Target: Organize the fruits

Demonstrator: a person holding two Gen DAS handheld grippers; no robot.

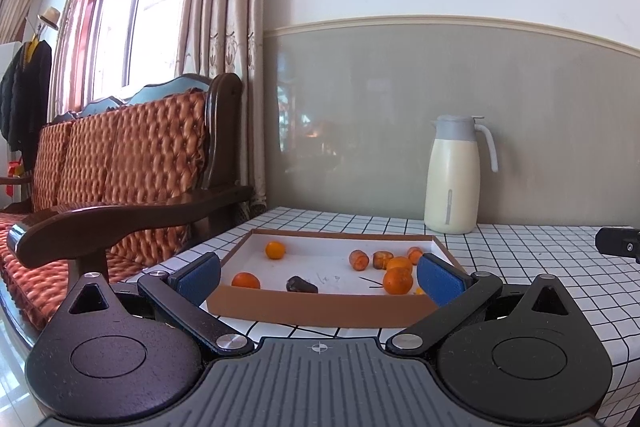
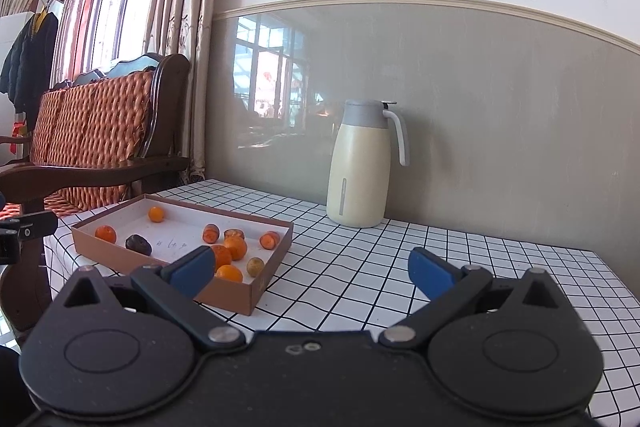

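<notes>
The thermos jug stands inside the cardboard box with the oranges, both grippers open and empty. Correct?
Not quite. The thermos jug stands on the checked tablecloth against the wall, outside the cardboard box and apart from it, as the right wrist view shows. The left gripper and right gripper are open and empty.

A cream jug (image 1: 452,179) stands near a cushioned bench (image 1: 120,155).

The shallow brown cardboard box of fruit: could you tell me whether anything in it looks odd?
One dark, blackish oblong piece lies among the small orange fruits in the shallow brown cardboard box; its colour stands out. Nothing spilled.
</notes>
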